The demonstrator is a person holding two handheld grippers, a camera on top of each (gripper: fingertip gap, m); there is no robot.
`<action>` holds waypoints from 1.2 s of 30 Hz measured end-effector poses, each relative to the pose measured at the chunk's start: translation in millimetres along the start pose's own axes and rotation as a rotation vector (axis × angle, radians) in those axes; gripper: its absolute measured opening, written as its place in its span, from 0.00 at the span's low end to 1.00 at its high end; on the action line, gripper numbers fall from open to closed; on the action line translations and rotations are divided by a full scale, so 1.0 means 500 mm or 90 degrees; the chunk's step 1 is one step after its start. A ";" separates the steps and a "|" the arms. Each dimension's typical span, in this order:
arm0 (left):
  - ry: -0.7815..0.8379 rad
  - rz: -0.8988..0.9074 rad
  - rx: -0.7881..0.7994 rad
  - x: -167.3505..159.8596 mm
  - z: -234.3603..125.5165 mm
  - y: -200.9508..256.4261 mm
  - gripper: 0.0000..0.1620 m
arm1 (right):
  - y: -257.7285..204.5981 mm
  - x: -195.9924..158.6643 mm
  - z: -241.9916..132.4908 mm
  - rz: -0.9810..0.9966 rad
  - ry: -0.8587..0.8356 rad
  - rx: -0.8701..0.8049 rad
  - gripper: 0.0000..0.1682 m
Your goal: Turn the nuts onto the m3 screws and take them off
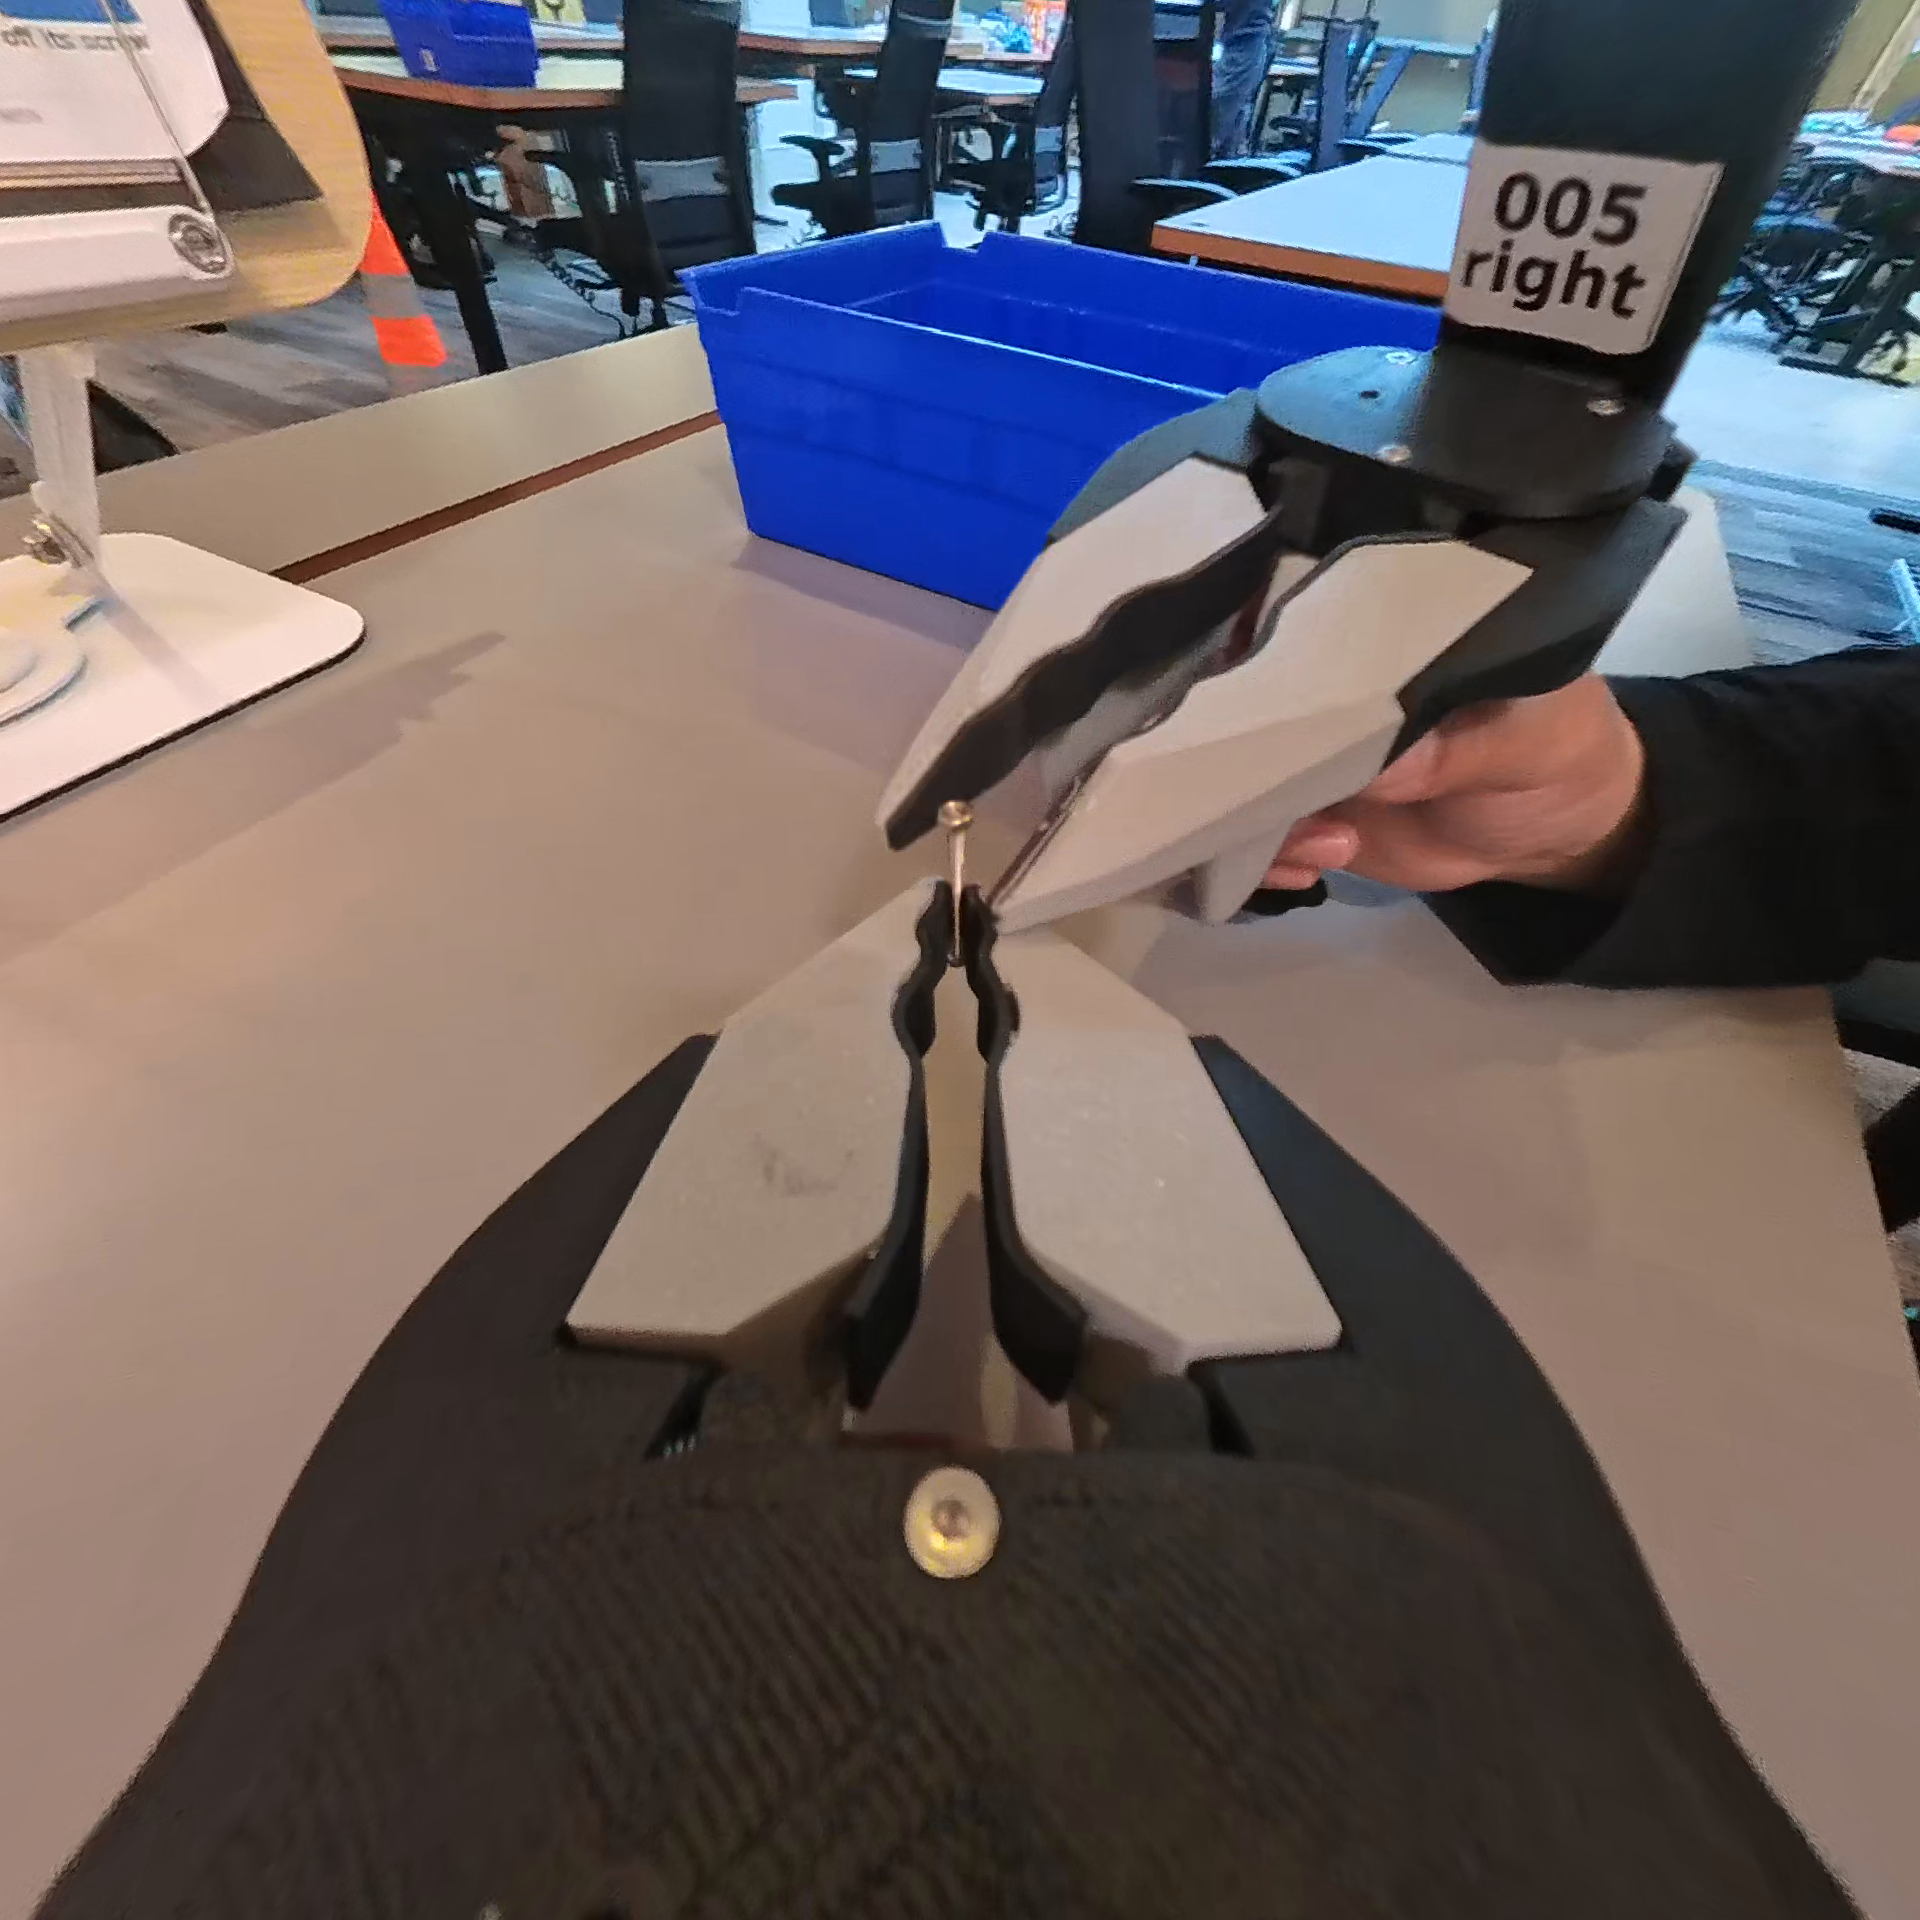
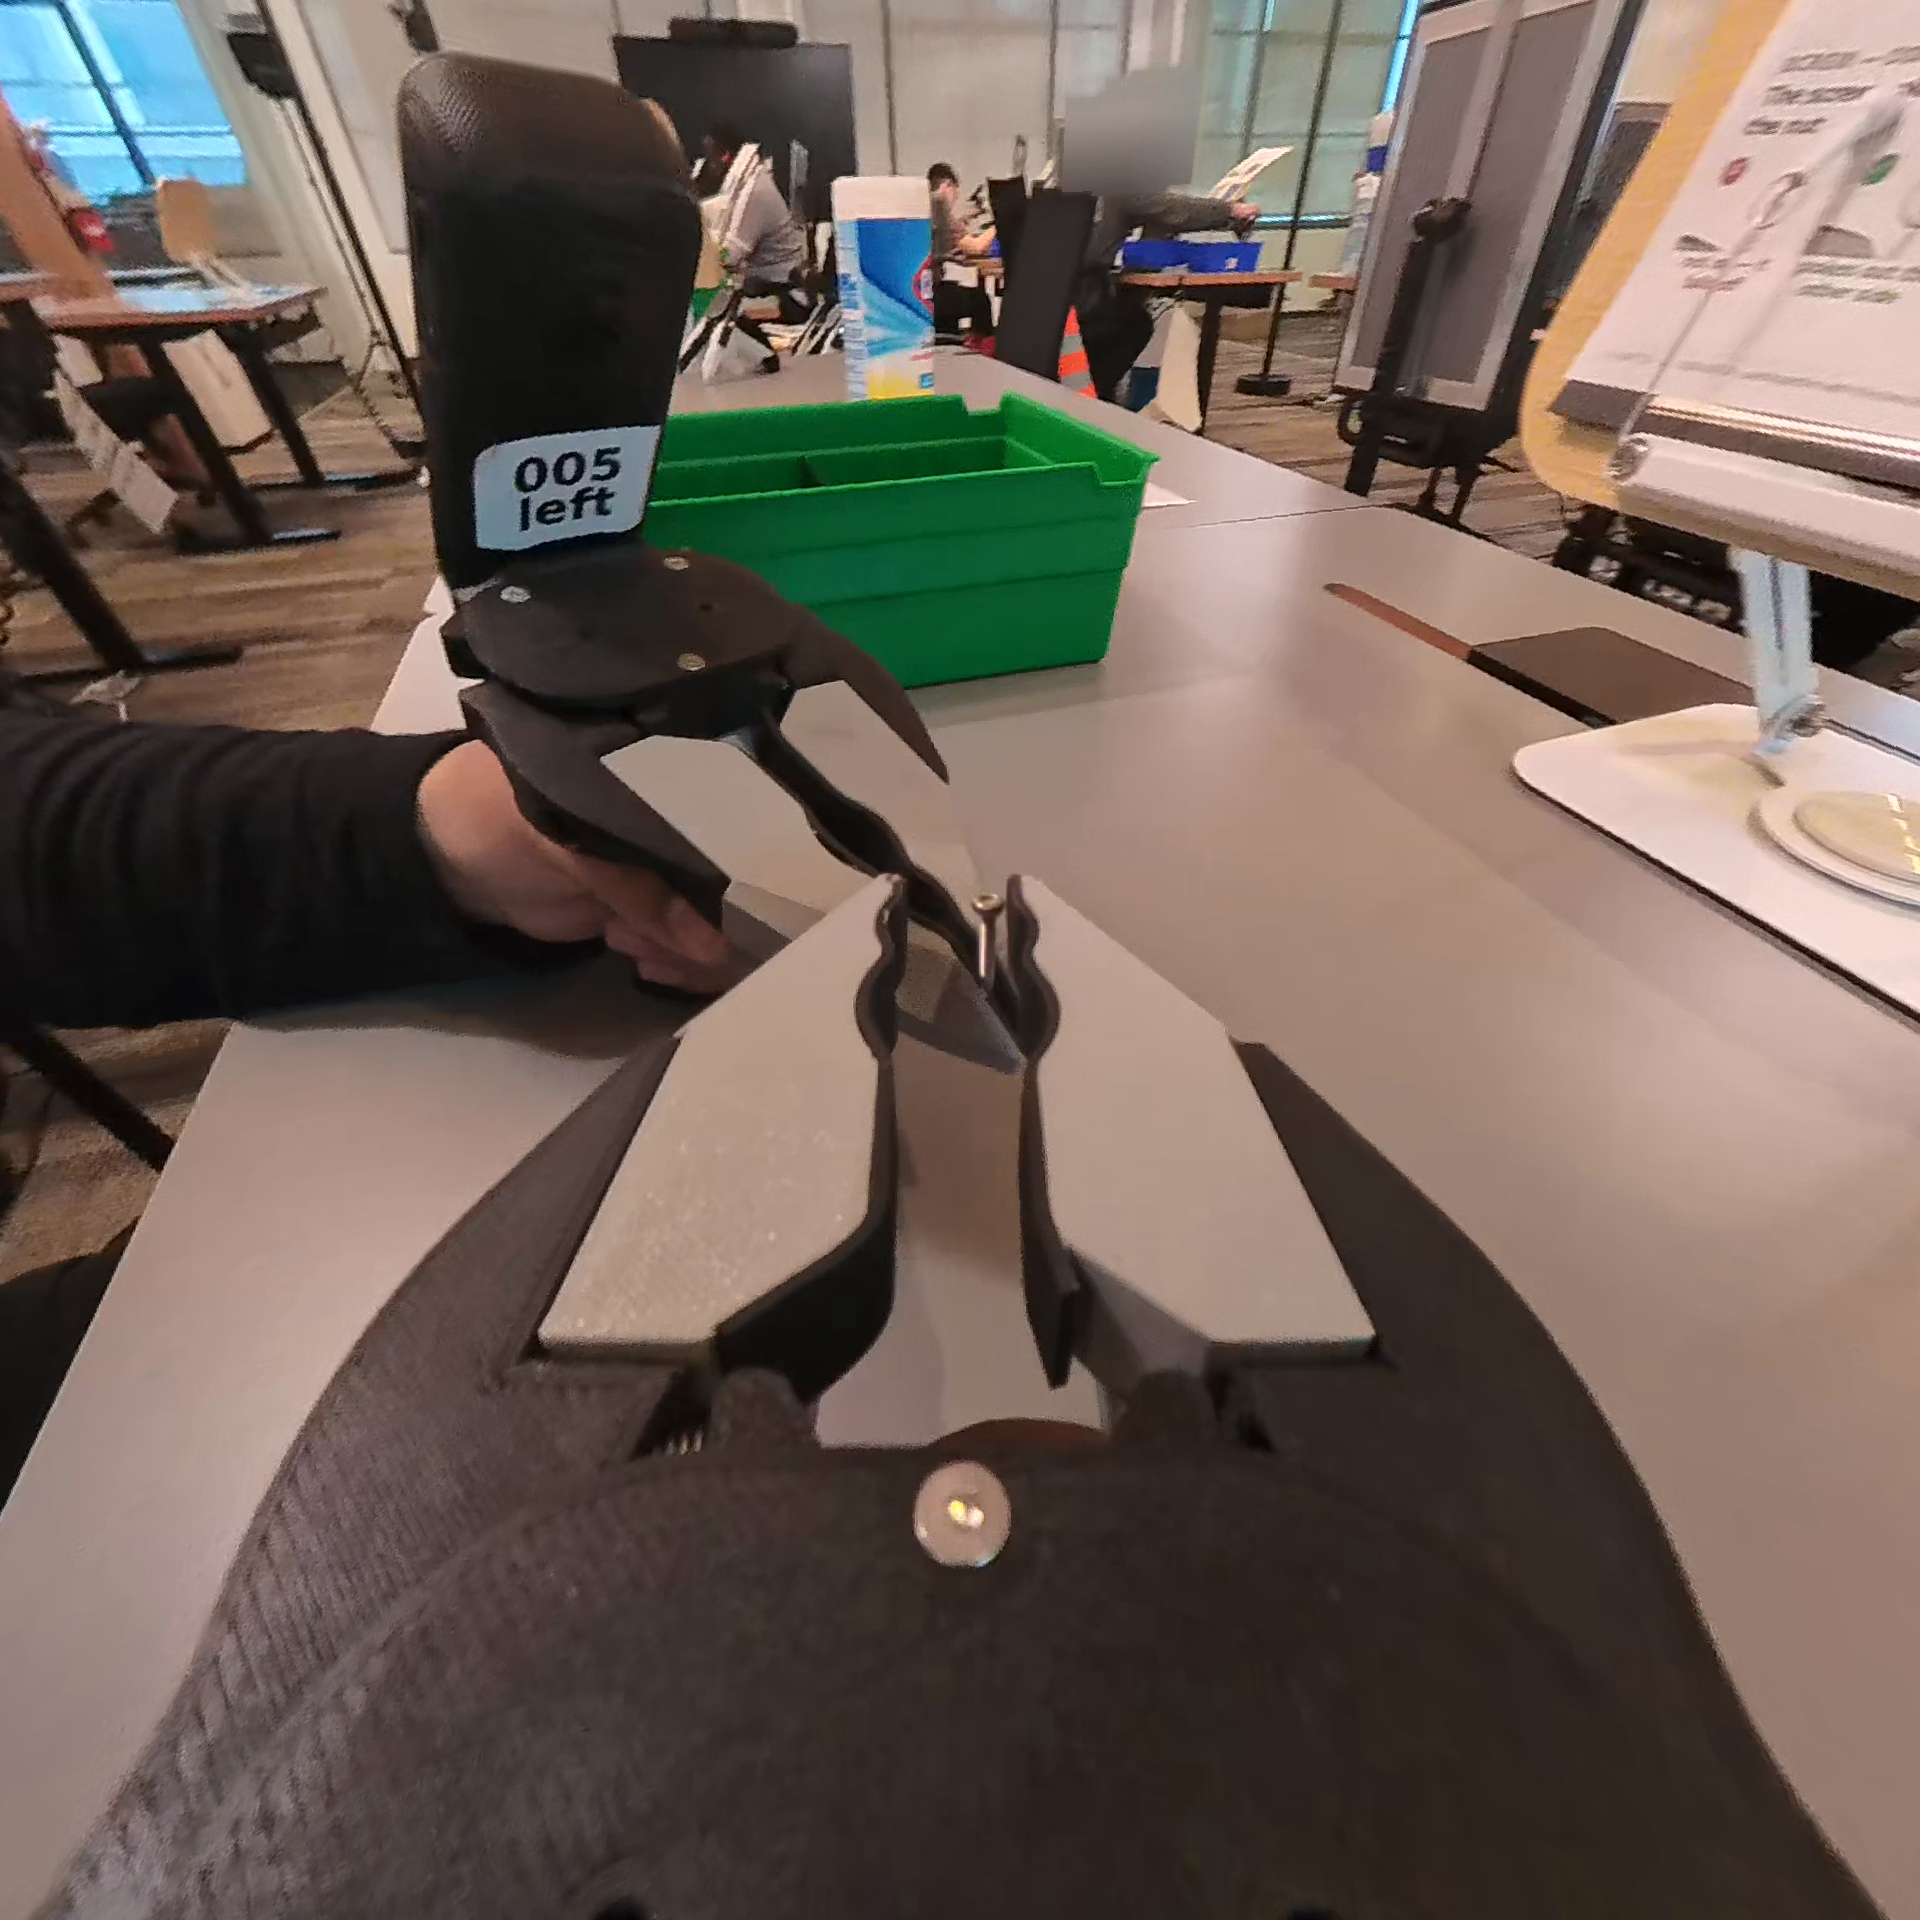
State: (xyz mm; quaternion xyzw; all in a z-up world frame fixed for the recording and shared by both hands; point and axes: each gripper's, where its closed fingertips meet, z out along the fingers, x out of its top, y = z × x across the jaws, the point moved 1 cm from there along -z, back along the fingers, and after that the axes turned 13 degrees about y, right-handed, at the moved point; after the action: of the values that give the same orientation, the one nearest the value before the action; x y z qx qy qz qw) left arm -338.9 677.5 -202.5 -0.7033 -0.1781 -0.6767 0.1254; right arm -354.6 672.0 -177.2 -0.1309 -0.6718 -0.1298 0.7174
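A: Where is the screw right now?

B: Upright, pinched at the tips of the left gripper, head up, held above the table. The lower shank sits between the black pads; the head and upper shank stand clear above them.

A: And the right gripper?

B: Its fingers stand apart, one on either side of the screw. In the left wrist view its upper fingertip seems to touch the head; the other lies just beside the left gripper's tip. It isn't clamped on anything I can make out.

A: Any nut?

B: None that I can see. If one sits on the thread or between the fingers, it is too small or hidden. The bare shank visible looks free of one.

A: So how far along are we?

B: Hard to say. I'd judge this is a moment between turns, or around a handover of the screw. Whether threading on or taking off is under way, the views don't settle.

A: What else is about?

B: A blue bin and a green bin farther back; their contents don't show.
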 end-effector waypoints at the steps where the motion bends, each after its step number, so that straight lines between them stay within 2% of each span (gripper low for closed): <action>1: 0.000 0.001 -0.007 0.000 0.000 0.003 0.00 | -0.003 0.001 0.000 -0.001 0.002 0.005 0.09; 4: 0.007 0.002 -0.021 0.003 0.000 0.011 0.00 | 0.003 0.004 -0.004 -0.003 0.005 -0.006 0.01; 8: 0.002 0.010 -0.015 0.000 0.001 0.011 0.00 | 0.003 0.002 -0.004 0.004 0.001 -0.007 0.01; 13: -0.001 0.013 -0.038 -0.001 0.001 0.021 0.00 | 0.000 0.001 -0.019 -0.054 -0.041 0.042 0.01; 17: 0.005 0.013 -0.022 0.001 0.000 0.015 0.00 | 0.017 -0.004 -0.039 -0.010 -0.047 0.041 0.00; 22: 0.007 -0.009 -0.022 0.002 -0.003 0.010 0.00 | 0.020 0.017 -0.054 0.008 -0.010 0.045 0.01; 25: 0.001 -0.003 -0.017 0.000 -0.002 0.009 0.00 | 0.015 0.025 -0.047 0.012 0.005 0.034 0.07; 30: -0.006 -0.001 0.009 -0.004 -0.001 -0.001 0.00 | 0.019 0.009 -0.031 -0.016 -0.013 -0.033 0.04; 36: -0.012 0.009 0.013 -0.006 0.001 0.000 0.00 | 0.005 0.004 -0.022 0.011 -0.008 -0.020 0.07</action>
State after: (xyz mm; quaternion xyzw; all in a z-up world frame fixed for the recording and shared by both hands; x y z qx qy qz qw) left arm -338.3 677.6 -205.6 -0.7098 -0.1809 -0.6671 0.1357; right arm -343.2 670.4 -176.2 -0.1491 -0.6732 -0.1334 0.7119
